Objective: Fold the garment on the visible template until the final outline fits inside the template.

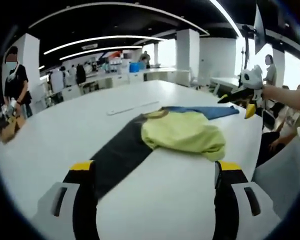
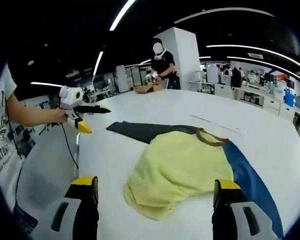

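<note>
Left gripper view: pale yellow cloth garment with a brown collar (image 1: 184, 131) lies crumpled on the white counter (image 1: 55, 135), resting across a long flat template, dark grey at its near end (image 1: 119, 155) and blue at its far end (image 1: 210, 111). Left gripper (image 1: 155, 172) hangs above the near counter, jaws apart, nothing between them. Right gripper (image 1: 242, 96) is at far right, held by a hand.

Right gripper view: garment (image 2: 177, 167) lies between the spread, empty jaws of the right gripper (image 2: 156, 192). Left gripper (image 2: 82, 114) is at left, off the cloth; its jaws stand slightly apart.
</note>
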The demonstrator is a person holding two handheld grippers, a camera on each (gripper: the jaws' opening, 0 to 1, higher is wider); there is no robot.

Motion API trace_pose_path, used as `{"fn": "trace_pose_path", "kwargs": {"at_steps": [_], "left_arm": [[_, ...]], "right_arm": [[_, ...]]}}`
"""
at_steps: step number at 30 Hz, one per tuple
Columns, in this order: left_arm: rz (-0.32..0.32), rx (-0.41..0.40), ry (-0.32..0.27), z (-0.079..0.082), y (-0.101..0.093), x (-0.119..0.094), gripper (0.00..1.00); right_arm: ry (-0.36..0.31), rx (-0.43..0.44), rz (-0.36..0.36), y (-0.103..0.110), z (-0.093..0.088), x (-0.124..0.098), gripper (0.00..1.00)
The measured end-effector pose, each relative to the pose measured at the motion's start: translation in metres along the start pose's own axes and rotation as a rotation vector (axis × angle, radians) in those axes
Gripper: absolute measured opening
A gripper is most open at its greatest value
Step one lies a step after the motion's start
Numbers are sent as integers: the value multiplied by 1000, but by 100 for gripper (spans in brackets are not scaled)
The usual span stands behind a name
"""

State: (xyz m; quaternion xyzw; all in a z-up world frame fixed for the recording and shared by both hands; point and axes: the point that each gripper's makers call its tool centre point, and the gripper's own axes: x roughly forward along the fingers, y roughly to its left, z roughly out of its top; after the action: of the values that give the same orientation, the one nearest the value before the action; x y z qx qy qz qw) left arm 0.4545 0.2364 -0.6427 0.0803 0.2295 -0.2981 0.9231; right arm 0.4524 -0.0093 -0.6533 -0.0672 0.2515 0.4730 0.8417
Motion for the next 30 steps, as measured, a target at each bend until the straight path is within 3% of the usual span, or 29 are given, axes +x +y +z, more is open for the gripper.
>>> {"fn": "trace_pose_path", "kwargs": {"at_steps": [2, 10, 13, 18, 21, 30], "left_arm": [[-1, 3, 11, -3, -3, 1, 93], [3, -16, 17, -13, -9, -3, 90], [13, -4, 25, -16, -12, -6, 88], [16, -3, 19, -15, -18, -10, 86], [13, 9, 25, -18, -21, -10, 86], [-1, 11, 27, -19, -31, -12, 84]], "right_arm": [[-14, -9, 15, 9, 0, 8, 79], [33, -49, 90, 39, -14, 34, 72], [69, -58, 86, 44, -23, 45, 66], [101, -109, 40, 44, -32, 56, 48], [132, -145, 57, 48, -39, 61, 45], [167, -89, 62, 48, -56, 75, 41]]}}
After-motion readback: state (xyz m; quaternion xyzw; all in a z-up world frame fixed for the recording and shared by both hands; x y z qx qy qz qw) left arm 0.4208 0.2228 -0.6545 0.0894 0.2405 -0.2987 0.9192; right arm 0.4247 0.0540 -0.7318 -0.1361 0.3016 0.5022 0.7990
